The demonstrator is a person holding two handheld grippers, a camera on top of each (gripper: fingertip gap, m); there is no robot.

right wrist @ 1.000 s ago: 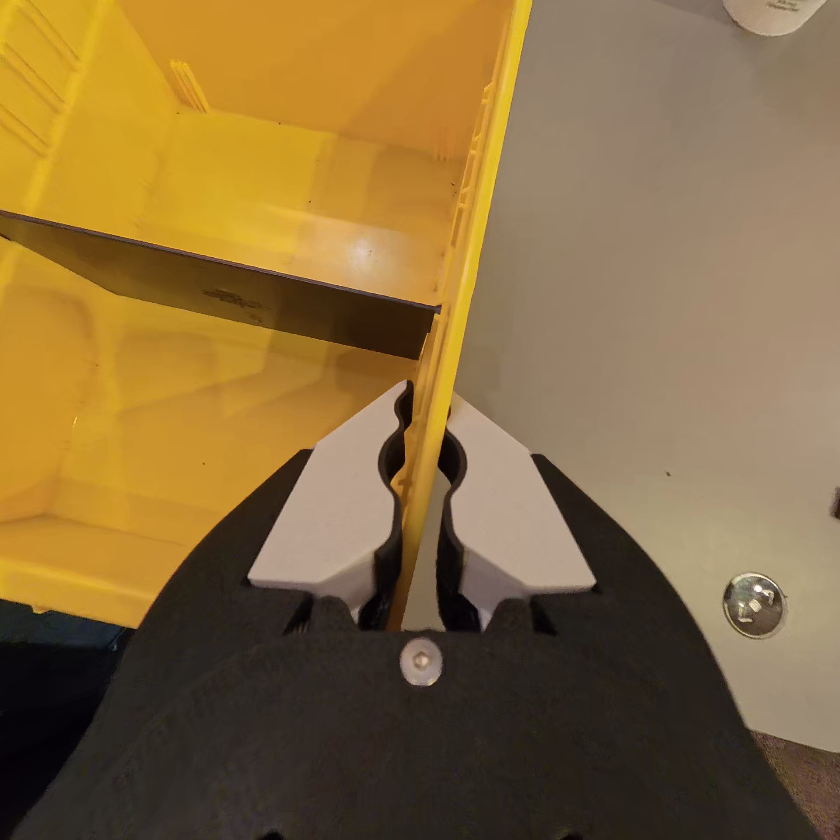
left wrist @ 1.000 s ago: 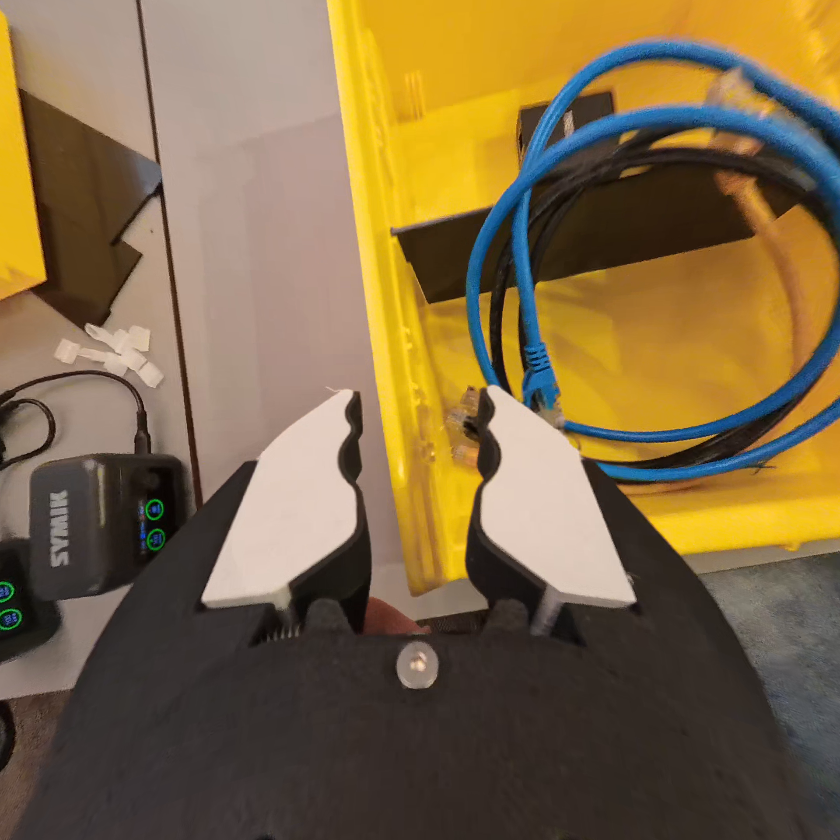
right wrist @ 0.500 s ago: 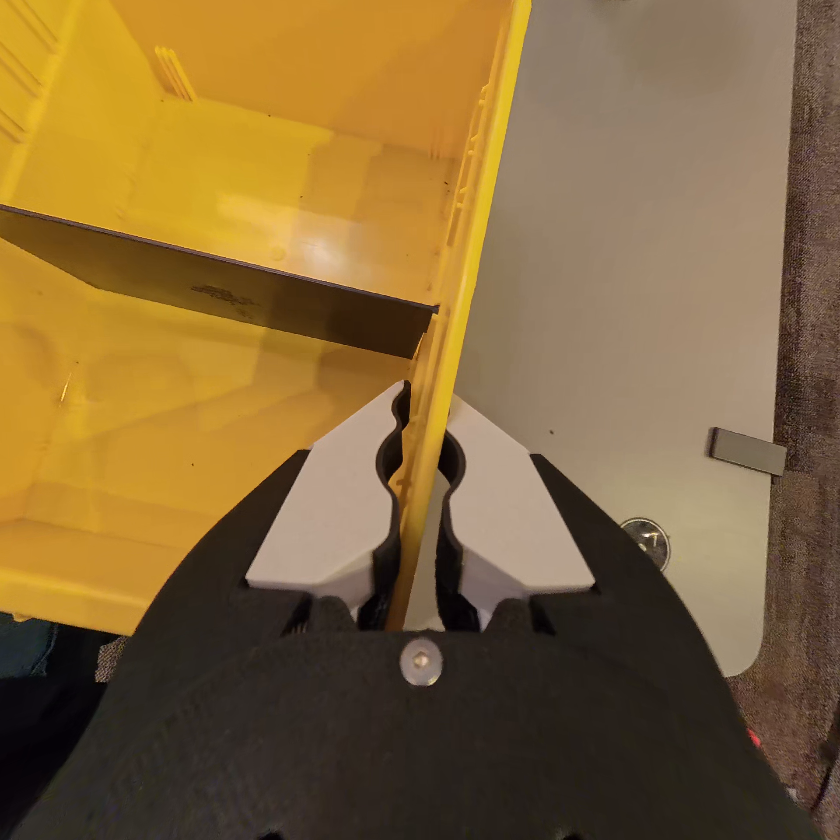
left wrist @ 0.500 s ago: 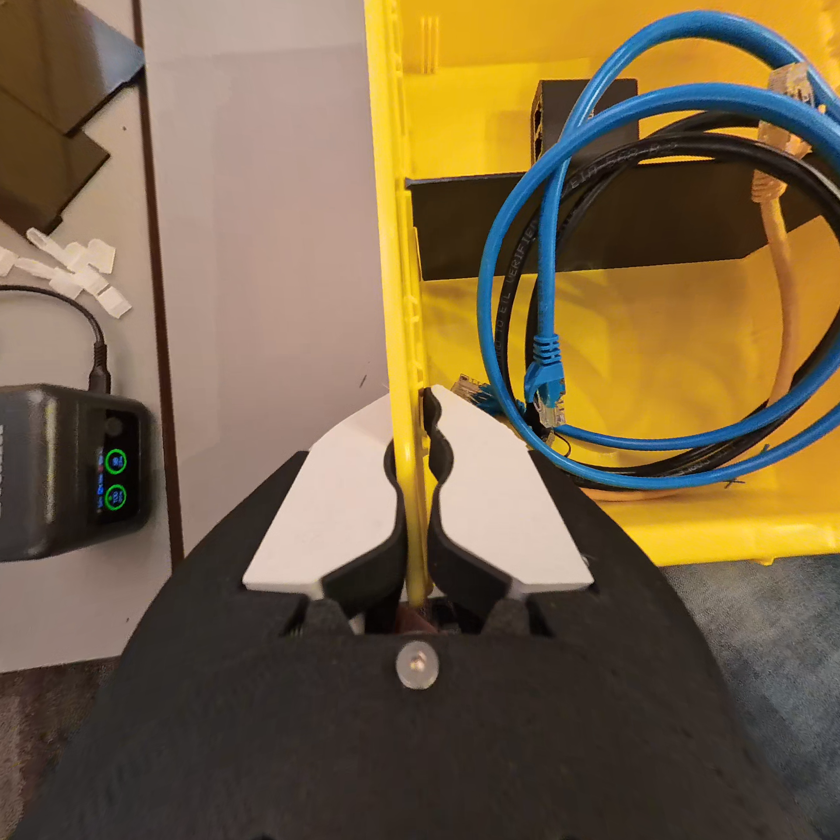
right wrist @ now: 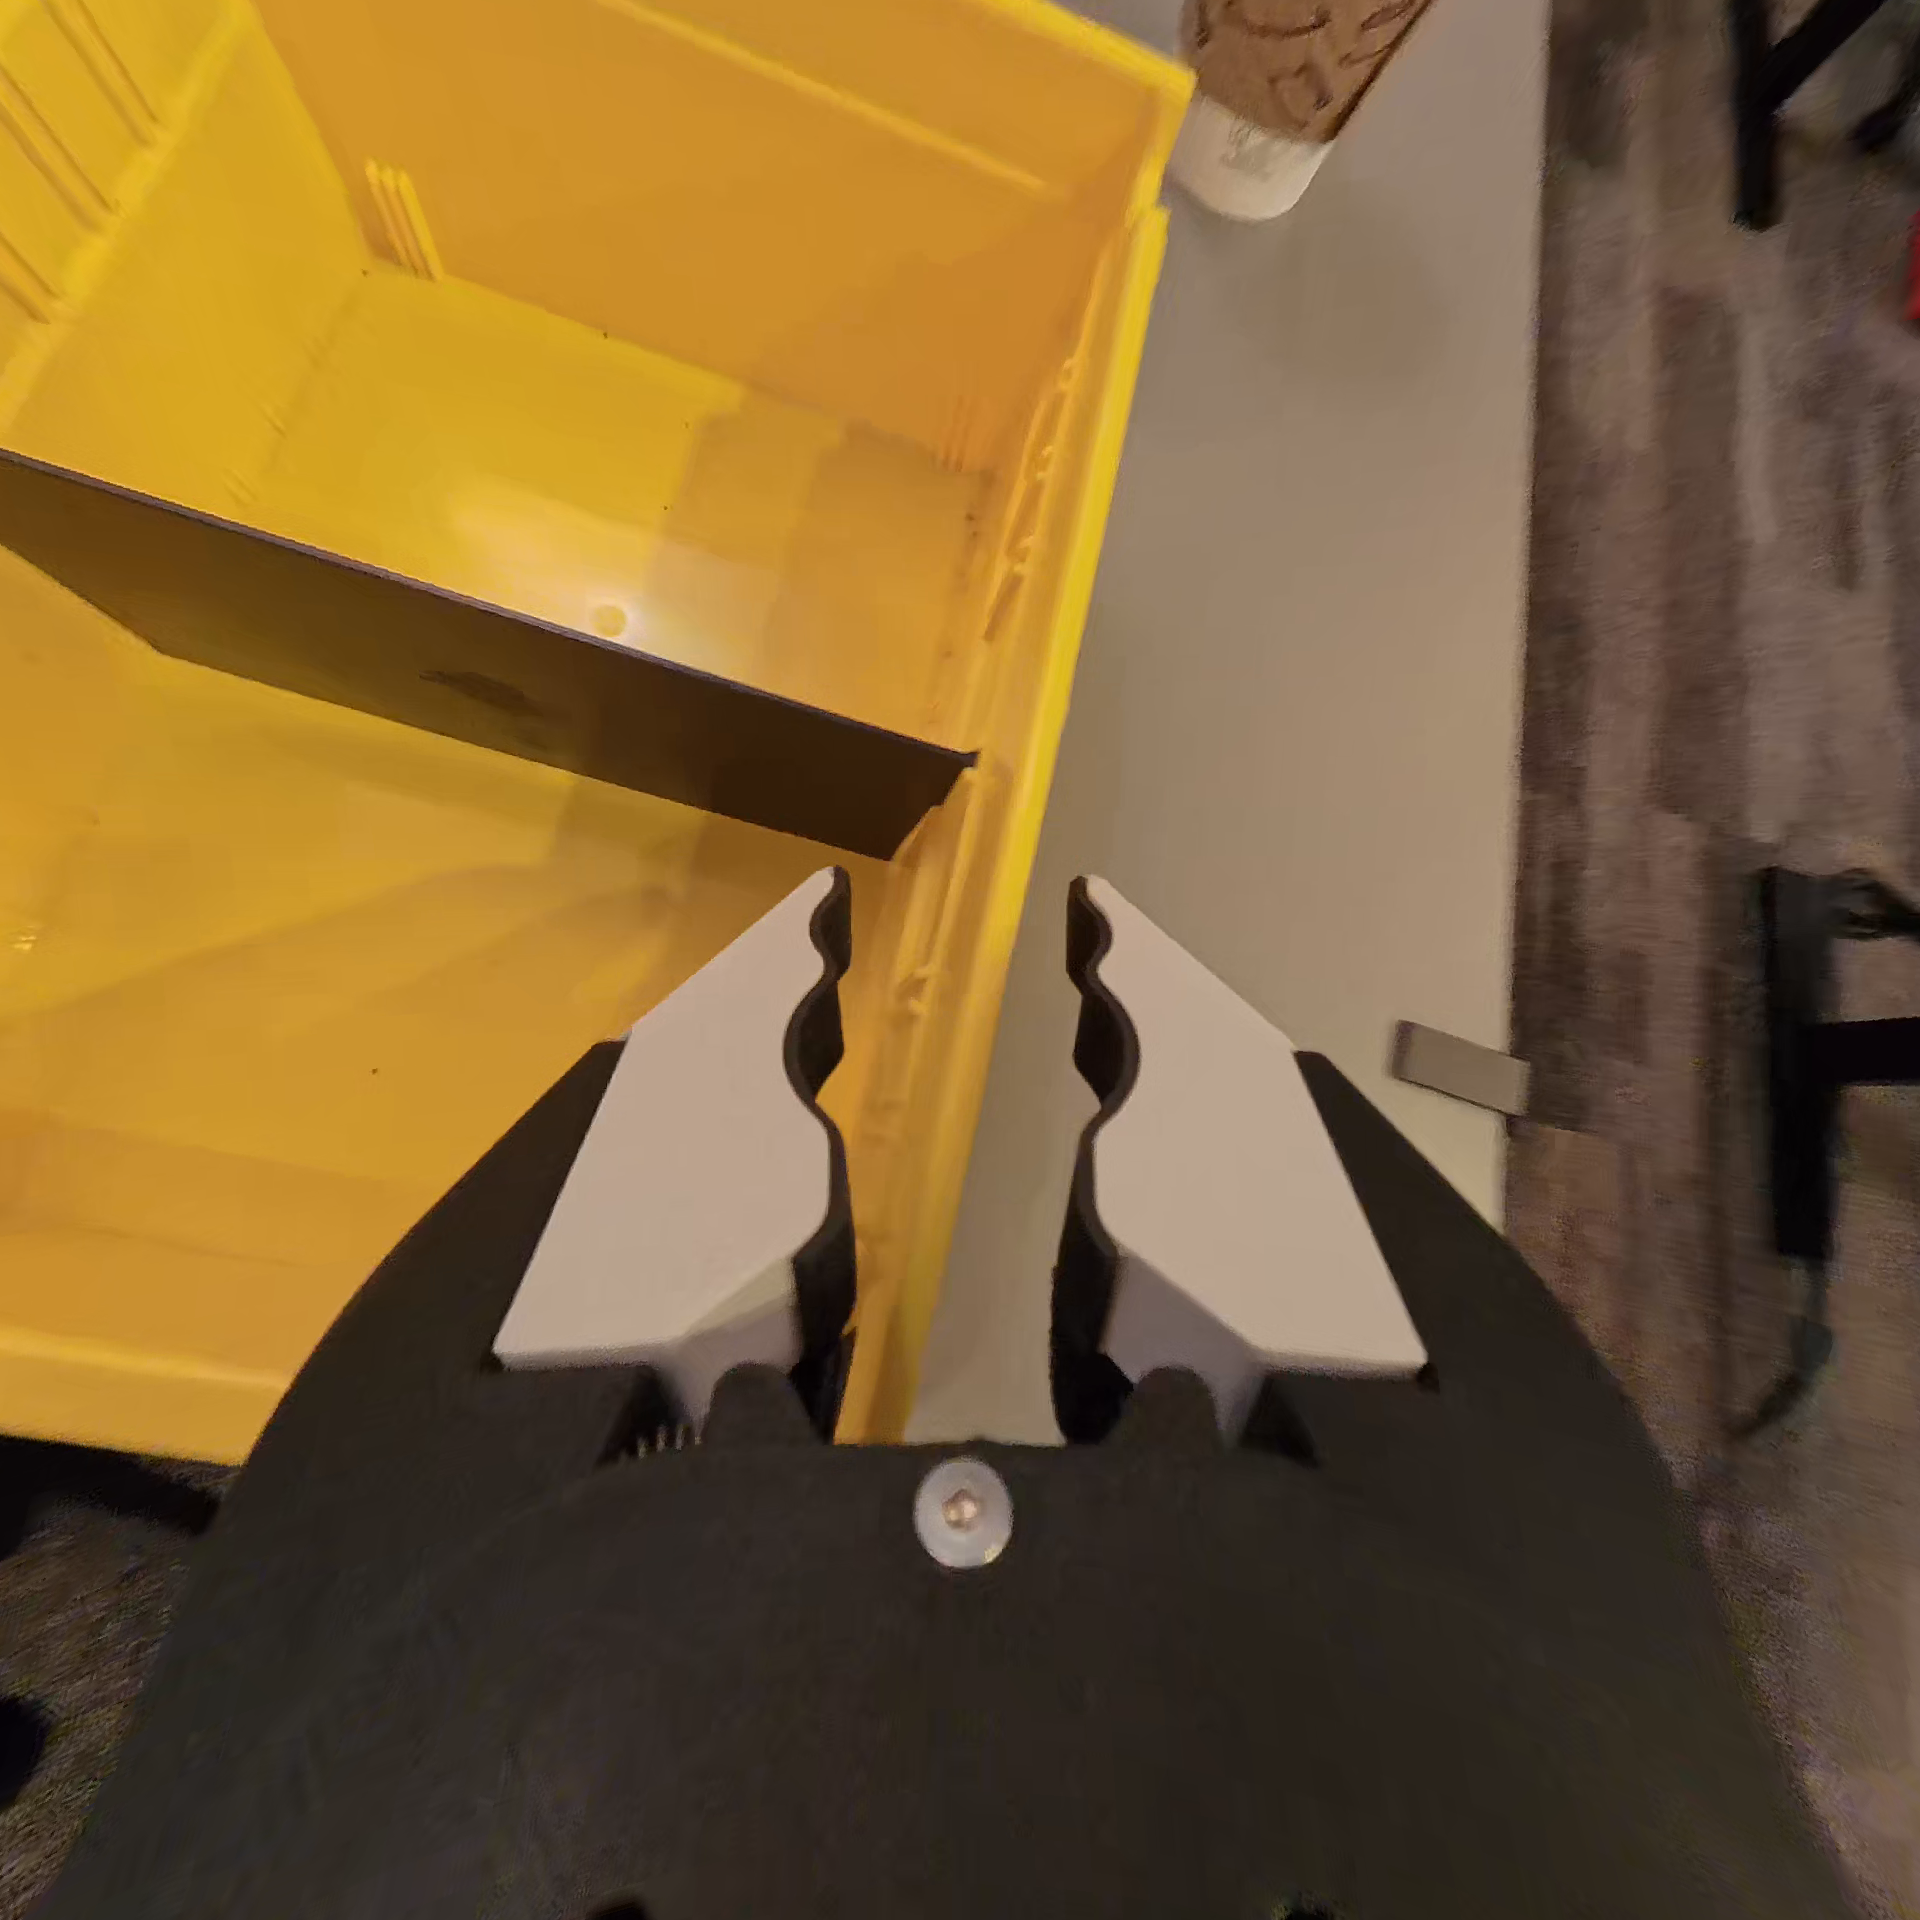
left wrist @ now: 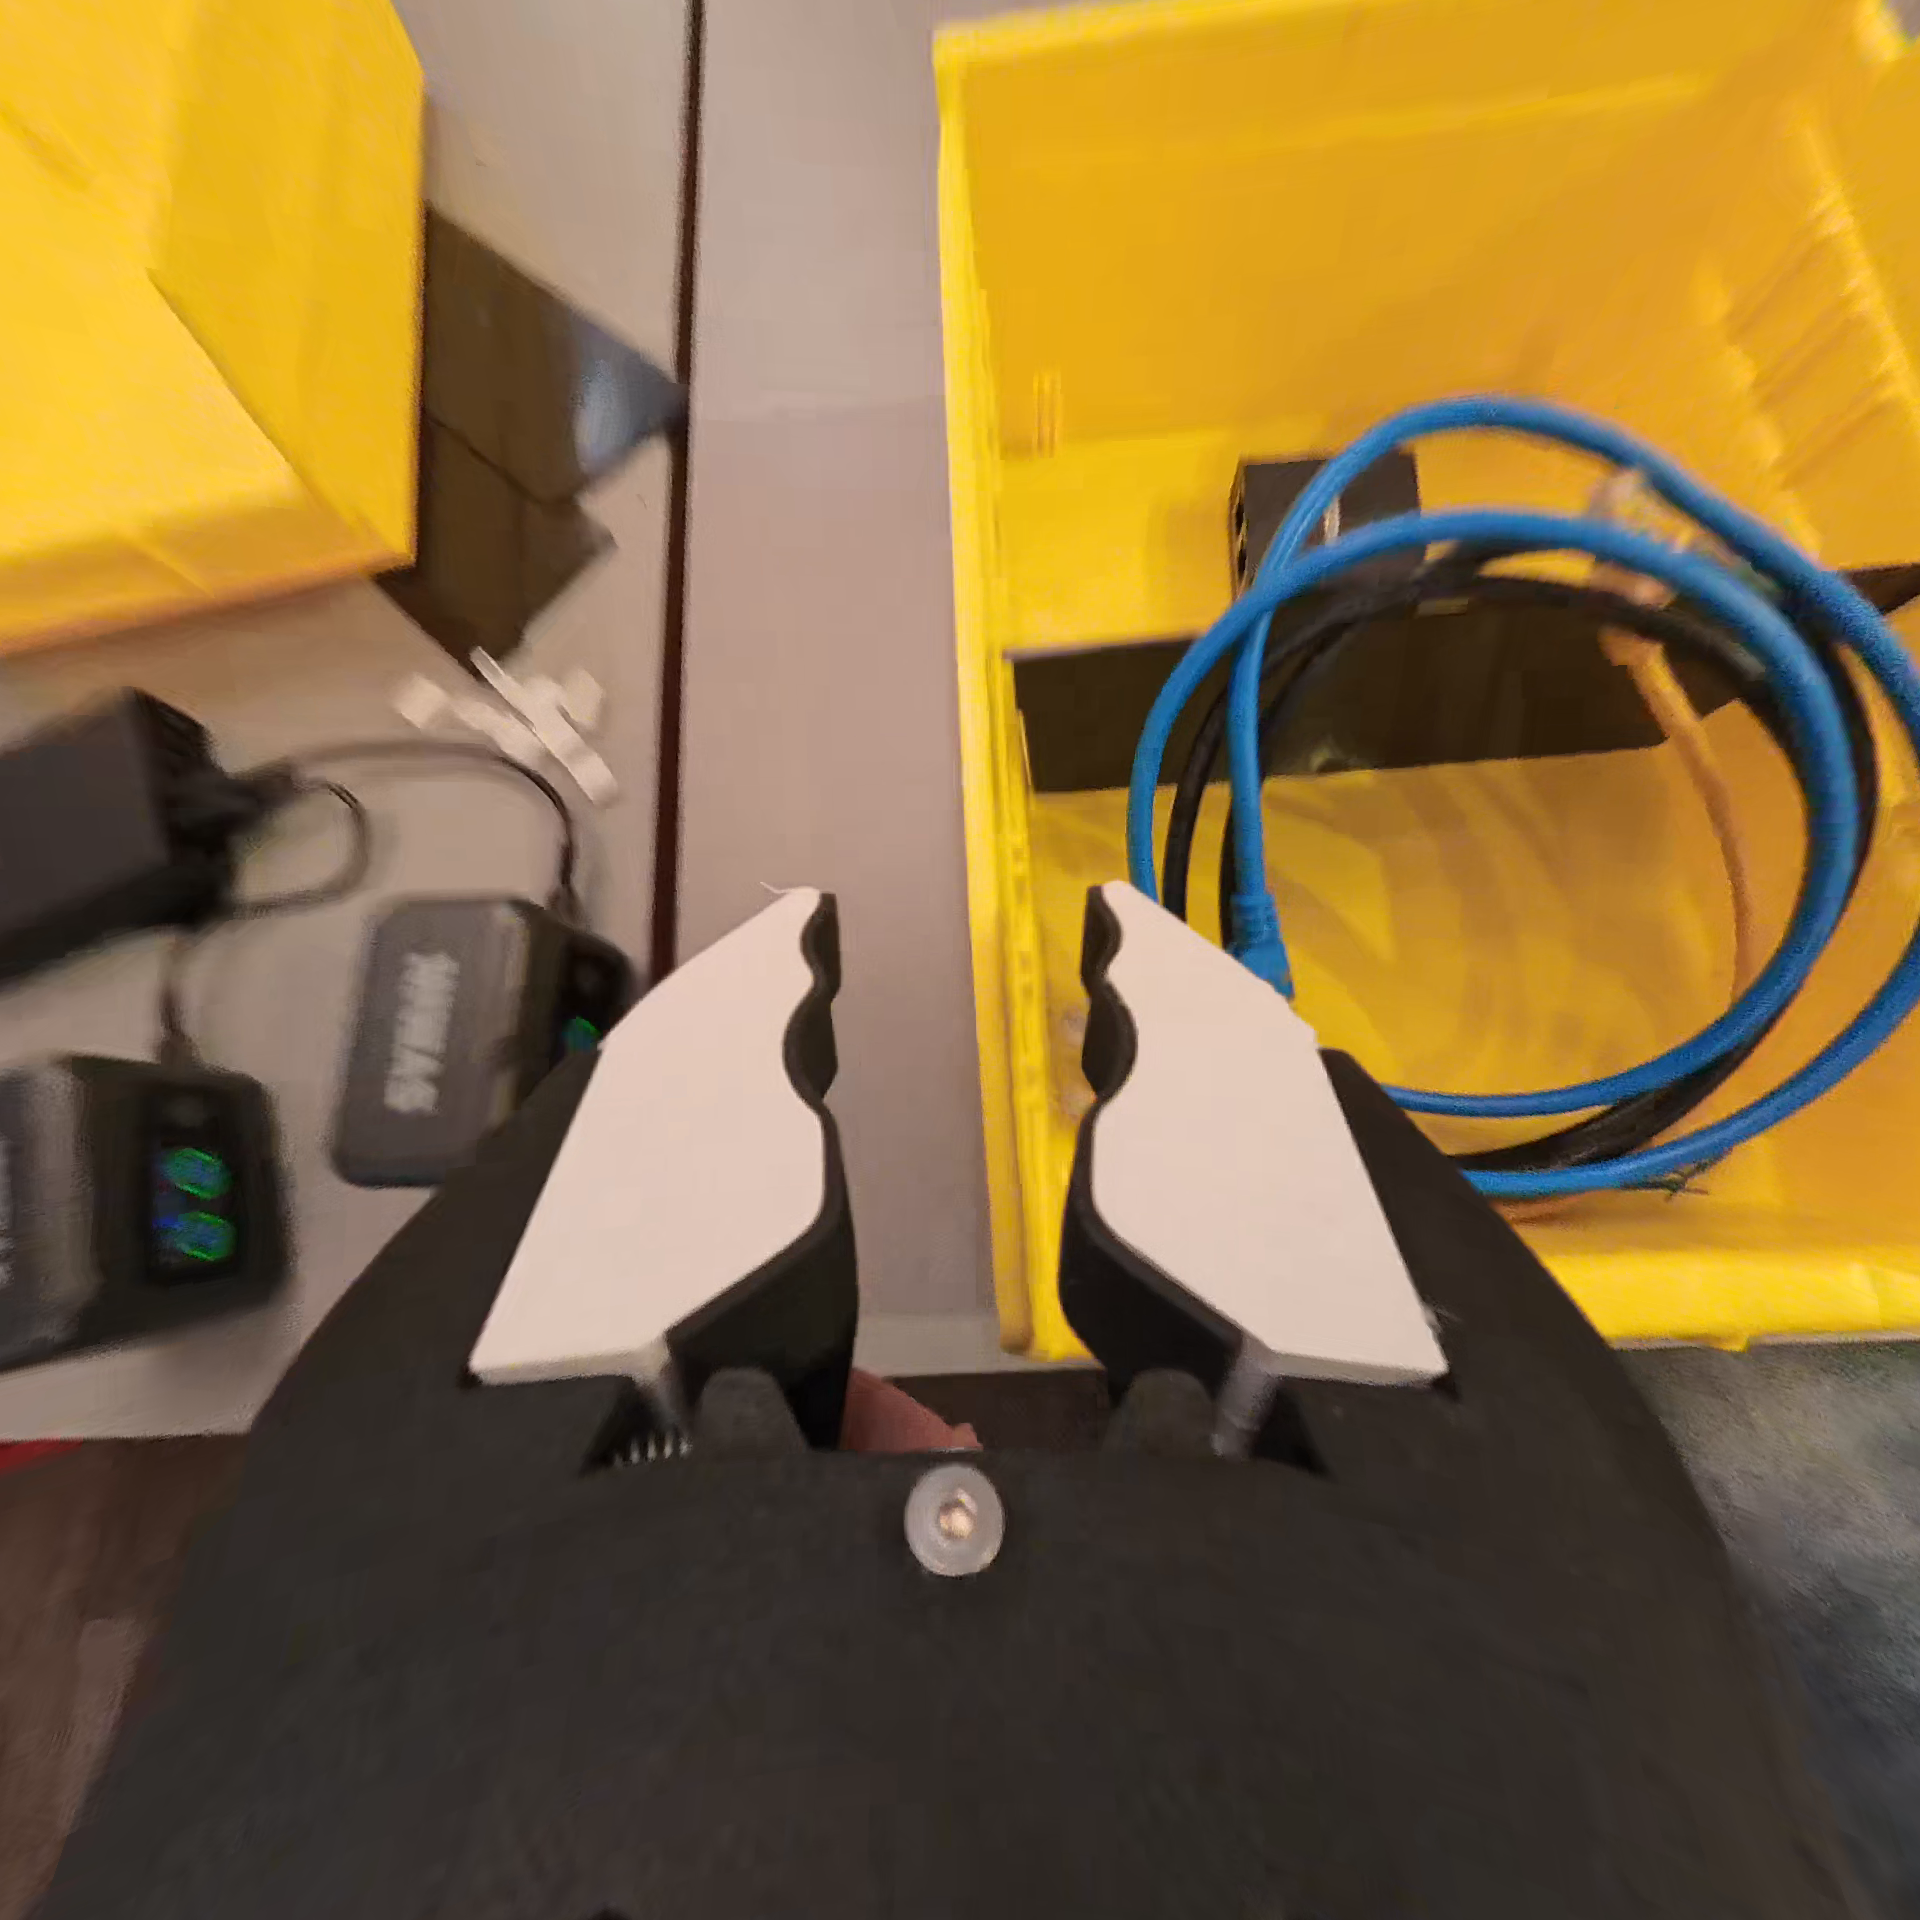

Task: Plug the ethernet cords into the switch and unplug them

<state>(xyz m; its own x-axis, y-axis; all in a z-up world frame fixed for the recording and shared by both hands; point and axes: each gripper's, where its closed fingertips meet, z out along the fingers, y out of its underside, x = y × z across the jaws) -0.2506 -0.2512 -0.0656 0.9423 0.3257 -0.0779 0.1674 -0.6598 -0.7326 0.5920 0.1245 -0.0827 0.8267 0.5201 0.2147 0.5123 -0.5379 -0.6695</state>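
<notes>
Three cords, blue cord, black cord and tan cord, lie coiled in the yellow bin, right of the released left hand-held gripper; the right hand-held gripper gapes too, straddling the bin wall.

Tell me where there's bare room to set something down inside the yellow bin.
Free: the yellow bin floor on the right side, both before and behind the black divider. Crowded: the left half, where the blue cable coils with black and beige cords over the divider.

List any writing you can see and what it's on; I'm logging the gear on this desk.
grey charger box: white lettering on its side, which I won't copy out.
black charger box: green lights, nothing legible.
paper cup: print too blurred to read.
</notes>
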